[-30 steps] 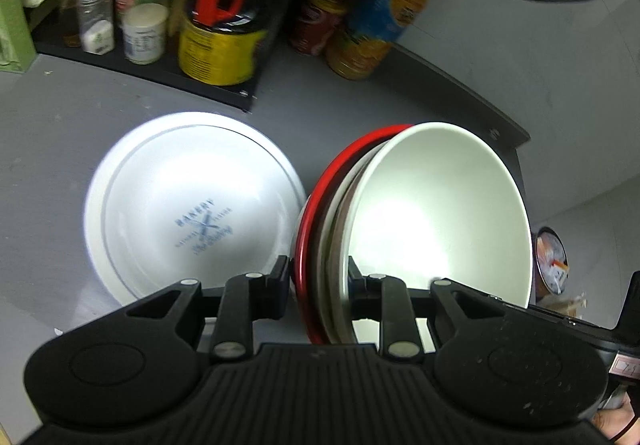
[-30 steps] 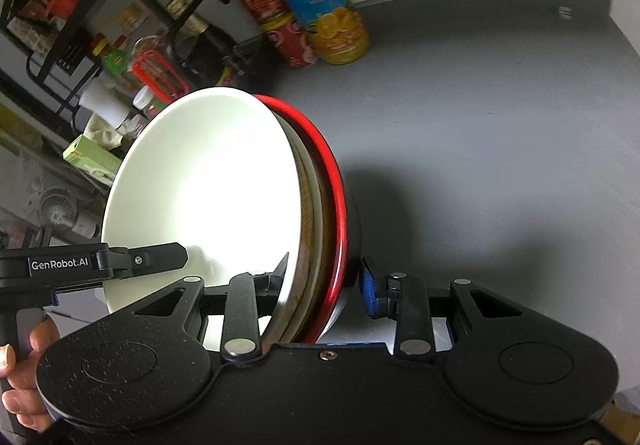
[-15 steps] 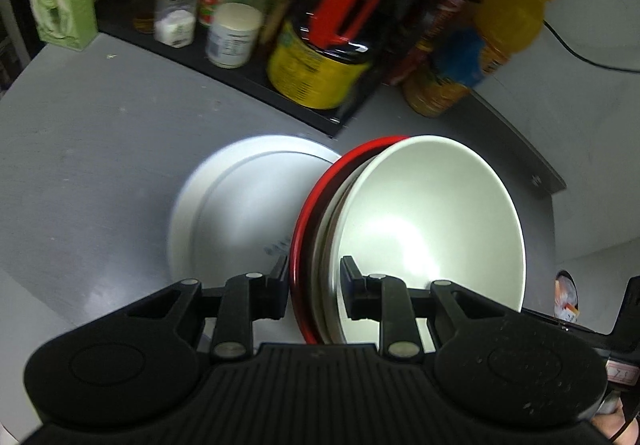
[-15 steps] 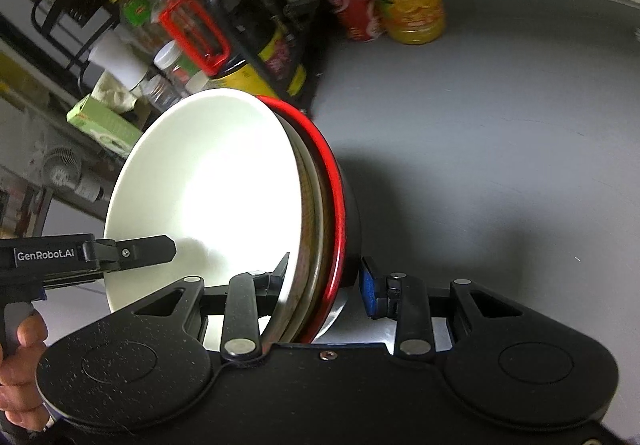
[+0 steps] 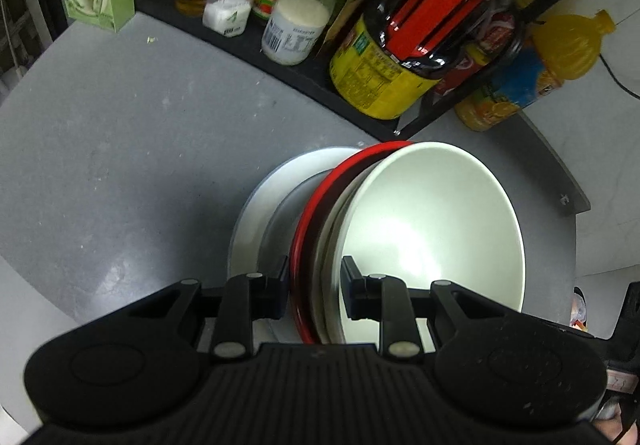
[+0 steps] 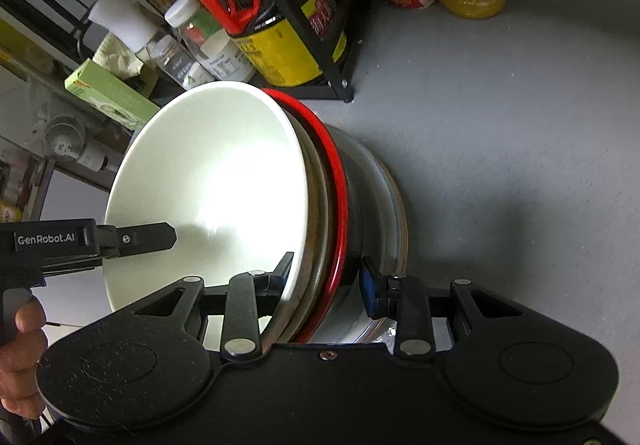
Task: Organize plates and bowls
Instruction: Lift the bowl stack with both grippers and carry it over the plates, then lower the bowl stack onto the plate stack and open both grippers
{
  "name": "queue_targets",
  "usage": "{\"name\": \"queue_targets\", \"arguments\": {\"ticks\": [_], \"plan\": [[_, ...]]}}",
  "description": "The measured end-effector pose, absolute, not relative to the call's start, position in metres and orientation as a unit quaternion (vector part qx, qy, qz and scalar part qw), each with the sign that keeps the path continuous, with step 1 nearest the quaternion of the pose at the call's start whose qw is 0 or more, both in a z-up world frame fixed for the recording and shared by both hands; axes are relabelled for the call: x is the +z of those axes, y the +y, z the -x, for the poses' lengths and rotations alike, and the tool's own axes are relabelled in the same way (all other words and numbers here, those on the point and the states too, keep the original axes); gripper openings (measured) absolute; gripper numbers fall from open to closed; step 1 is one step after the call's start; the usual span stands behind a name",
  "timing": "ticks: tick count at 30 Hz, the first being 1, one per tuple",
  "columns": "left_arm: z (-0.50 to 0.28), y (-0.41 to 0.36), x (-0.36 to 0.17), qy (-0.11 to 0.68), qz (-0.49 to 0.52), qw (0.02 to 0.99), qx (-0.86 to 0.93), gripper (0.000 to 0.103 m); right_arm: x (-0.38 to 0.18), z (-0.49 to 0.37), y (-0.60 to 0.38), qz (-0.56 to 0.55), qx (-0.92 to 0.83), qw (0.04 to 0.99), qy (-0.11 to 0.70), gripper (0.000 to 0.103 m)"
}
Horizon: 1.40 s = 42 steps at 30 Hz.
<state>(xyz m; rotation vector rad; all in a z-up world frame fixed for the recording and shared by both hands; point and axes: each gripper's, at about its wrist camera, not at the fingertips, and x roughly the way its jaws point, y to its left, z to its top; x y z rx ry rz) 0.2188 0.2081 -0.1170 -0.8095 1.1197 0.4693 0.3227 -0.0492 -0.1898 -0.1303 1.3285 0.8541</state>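
Left hand-held gripper (image 5: 314,291) and right hand-held gripper (image 6: 326,281) both pinching nested bowl stack (image 5: 432,229), tilted over white plate (image 5: 256,217) on desk (image 5: 120,149); setting down left.

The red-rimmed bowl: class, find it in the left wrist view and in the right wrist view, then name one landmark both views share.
Left wrist view: the red-rimmed bowl shows as a red arc at centre, left of the white bowl, over the white plate.
Right wrist view: its red rim curves right of centre, right of the white bowl.
Shared landmark: the orange juice bottle, upper right in both views.
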Motion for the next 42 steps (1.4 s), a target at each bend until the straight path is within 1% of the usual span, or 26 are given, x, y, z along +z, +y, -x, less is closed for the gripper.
{"name": "queue_targets", "arguments": {"ticks": [5, 10, 12, 16, 17, 19, 21, 22, 24, 25, 28, 29, 30, 34, 36, 42], "plan": [[-0.224, 0.208, -0.117, 0.514, 0.356, 0.754, 0.203, 0.025, -0.192, -0.32, -0.049, 0.056, 0.371, 0.709, 0.597, 0.033], [-0.229, 0.208, -0.118, 0.523, 0.337, 0.761, 0.184, 0.025, -0.195, -0.316, -0.052, 0.044, 0.365, 0.709, 0.602, 0.037], [-0.23, 0.208, -0.122, 0.529, 0.338, 0.757, 0.18, 0.026, -0.195, -0.315, -0.054, 0.027, 0.362, 0.709, 0.605, 0.042], [-0.231, 0.207, -0.122, 0.531, 0.336, 0.758, 0.177, 0.026, -0.194, -0.31, -0.054, 0.024, 0.356, 0.718, 0.598, 0.045], [-0.23, 0.207, -0.119, 0.527, 0.333, 0.761, 0.181, 0.029, -0.191, -0.309, -0.056, 0.018, 0.353, 0.723, 0.593, 0.048], [-0.227, 0.206, -0.111, 0.515, 0.326, 0.77, 0.188, 0.03, -0.183, -0.307, -0.06, 0.006, 0.344, 0.736, 0.584, 0.055], [-0.223, 0.205, -0.103, 0.508, 0.322, 0.777, 0.187, 0.038, -0.172, -0.303, -0.066, -0.001, 0.339, 0.75, 0.568, 0.059], [-0.221, 0.203, -0.098, 0.506, 0.319, 0.78, 0.185, 0.042, -0.164, -0.301, -0.07, -0.006, 0.335, 0.761, 0.556, 0.064], [-0.217, 0.199, -0.087, 0.5, 0.305, 0.792, 0.171, 0.052, -0.15, -0.295, -0.081, -0.019, 0.322, 0.783, 0.532, 0.076], [-0.216, 0.196, -0.081, 0.498, 0.293, 0.801, 0.158, 0.054, -0.142, -0.291, -0.089, -0.027, 0.315, 0.794, 0.519, 0.079], [-0.209, 0.185, -0.06, 0.483, 0.26, 0.825, 0.138, 0.065, -0.124, -0.276, -0.109, -0.042, 0.295, 0.818, 0.492, 0.084], [-0.205, 0.182, -0.054, 0.477, 0.255, 0.83, 0.138, 0.072, -0.118, -0.27, -0.116, -0.043, 0.287, 0.825, 0.485, 0.09], [-0.2, 0.178, -0.049, 0.472, 0.249, 0.835, 0.135, 0.077, -0.115, -0.265, -0.121, -0.044, 0.28, 0.831, 0.478, 0.093], [-0.185, 0.161, -0.036, 0.479, 0.228, 0.839, 0.12, 0.079, -0.102, -0.238, -0.151, -0.065, 0.254, 0.848, 0.461, 0.095], [-0.174, 0.154, -0.029, 0.473, 0.225, 0.846, 0.103, 0.08, -0.097, -0.225, -0.163, -0.083, 0.245, 0.851, 0.457, 0.101], [-0.142, 0.133, -0.018, 0.467, 0.219, 0.853, 0.083, 0.083, -0.082, -0.185, -0.186, -0.085, 0.21, 0.874, 0.43, 0.103]]}}
